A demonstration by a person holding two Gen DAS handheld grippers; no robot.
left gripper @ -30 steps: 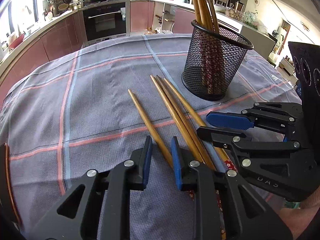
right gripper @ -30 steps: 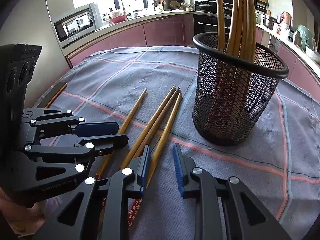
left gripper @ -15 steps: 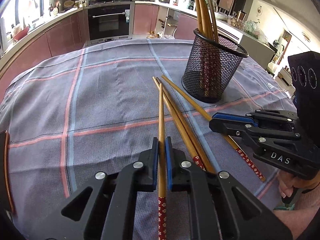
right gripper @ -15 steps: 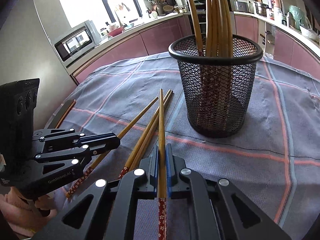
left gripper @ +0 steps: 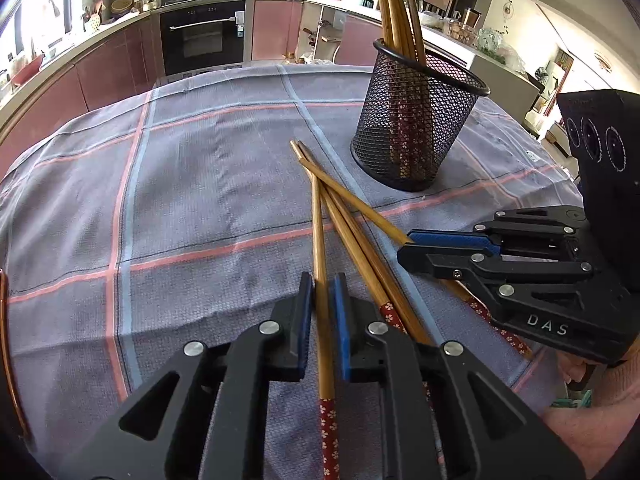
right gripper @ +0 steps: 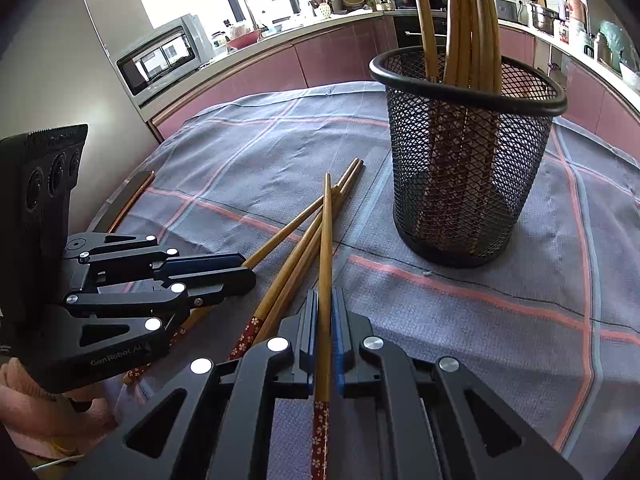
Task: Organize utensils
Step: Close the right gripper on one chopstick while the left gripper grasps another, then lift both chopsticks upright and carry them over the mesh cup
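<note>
A black mesh holder (left gripper: 416, 128) with several bamboo chopsticks upright stands on the checked cloth; it also shows in the right wrist view (right gripper: 468, 160). My left gripper (left gripper: 322, 280) is shut on one chopstick (left gripper: 318, 232) with a red flowered end. My right gripper (right gripper: 326, 296) is shut on another chopstick (right gripper: 327, 232). Two more chopsticks (left gripper: 360, 236) lie crossed on the cloth between the grippers, and show in the right wrist view (right gripper: 292, 272). The right gripper shows in the left wrist view (left gripper: 412, 242), the left gripper in the right wrist view (right gripper: 246, 268).
The grey cloth with pink and blue lines (left gripper: 180, 200) covers the round table. A wooden table rim (right gripper: 132, 200) shows at the left edge. Kitchen cabinets and an oven (left gripper: 204, 36) stand behind the table.
Both grippers went from open over the lying chopsticks to shut, each on one chopstick. Both held chopsticks now sit lifted and angled across the two that stay on the cloth.
</note>
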